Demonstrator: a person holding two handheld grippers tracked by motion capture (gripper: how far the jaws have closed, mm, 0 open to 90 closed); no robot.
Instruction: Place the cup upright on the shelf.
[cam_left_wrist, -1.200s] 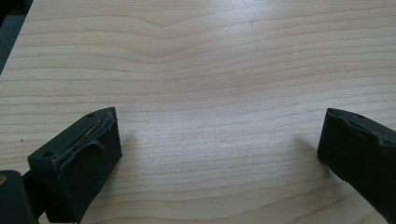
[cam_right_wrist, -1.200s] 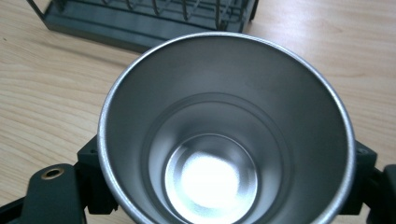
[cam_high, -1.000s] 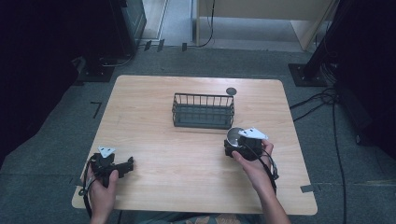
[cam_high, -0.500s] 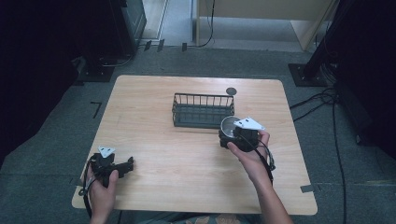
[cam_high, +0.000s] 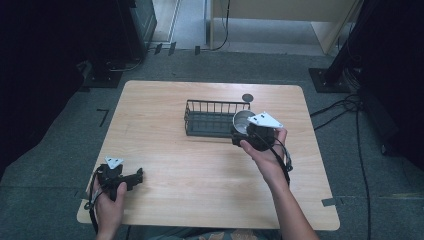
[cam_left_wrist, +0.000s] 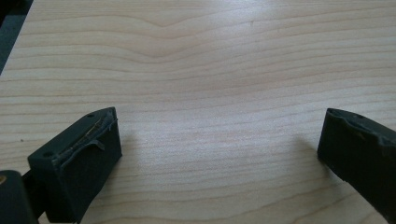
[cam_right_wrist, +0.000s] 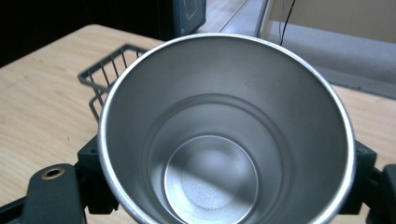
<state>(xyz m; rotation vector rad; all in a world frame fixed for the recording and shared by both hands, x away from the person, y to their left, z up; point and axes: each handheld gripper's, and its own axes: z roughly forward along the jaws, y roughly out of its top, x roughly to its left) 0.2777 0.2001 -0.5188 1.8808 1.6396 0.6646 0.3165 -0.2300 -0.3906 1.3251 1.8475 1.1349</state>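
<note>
Jaws of your right gripper (cam_high: 248, 131): clamped on either side of the steel cup (cam_right_wrist: 224, 135), one black jaw against each flank of its wall. Cup: upright, mouth open, empty, held above the desk (cam_high: 200, 170) at the right end of the wire basket (cam_high: 212, 119). Your right gripper view shows the cup's bare inside and the basket's rim behind it; the high view shows a small dark disc (cam_high: 247, 97) beyond the basket. Your left gripper (cam_left_wrist: 219, 149): jaws wide apart over bare desk near your edge, holding nothing.
</note>
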